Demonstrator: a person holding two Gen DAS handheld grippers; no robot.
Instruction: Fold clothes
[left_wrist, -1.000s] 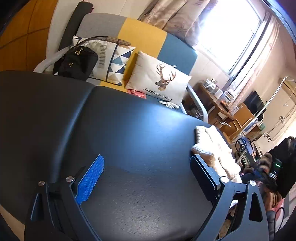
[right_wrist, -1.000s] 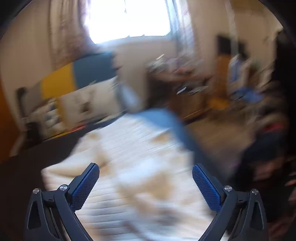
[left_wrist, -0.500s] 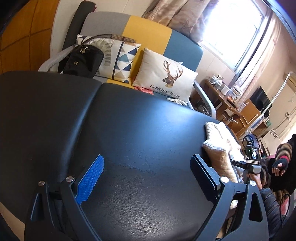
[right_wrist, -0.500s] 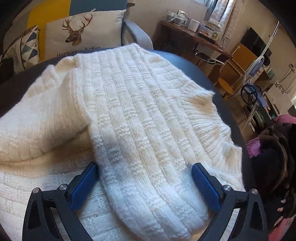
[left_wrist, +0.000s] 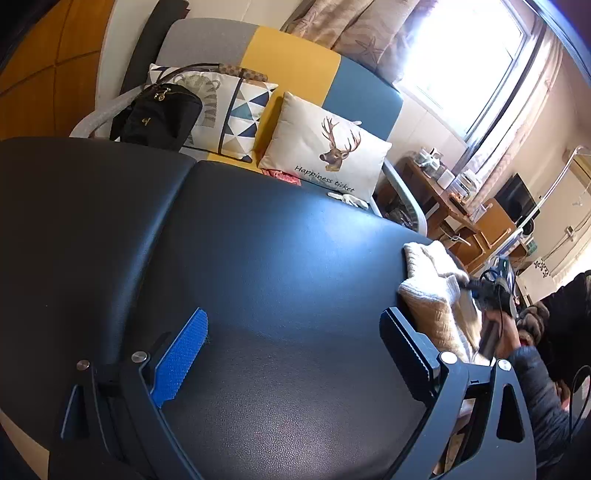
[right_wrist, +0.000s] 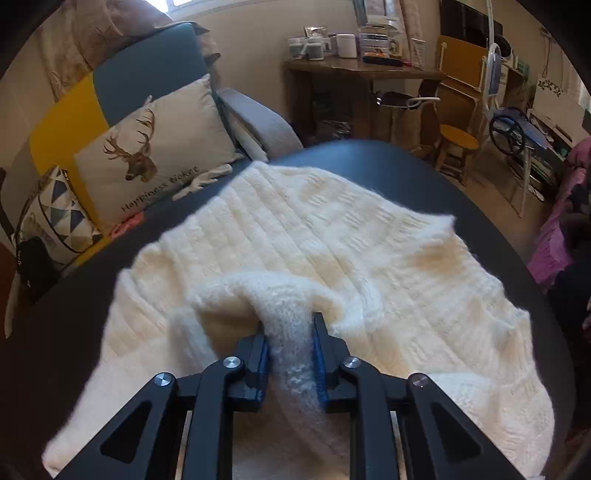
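Here, right gripper (right_wrist: 290, 341) closing, pinching cream sweater (right_wrist: 332, 236), left gripper (left_wrist: 295, 347) wide, deer cushion (right_wrist: 155, 147) behind.

the sweater (right_wrist: 332, 236) lies on the table (right_wrist: 369, 155), with the sofa (right_wrist: 147, 66) and deer cushion (right_wrist: 155, 155) behind it.

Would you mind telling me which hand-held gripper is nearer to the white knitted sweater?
Right. The right hand-held gripper is on the white knitted sweater, its jaws closing on a bunched fold. The left hand-held gripper hangs open over the bare black table, the sweater off to its right.
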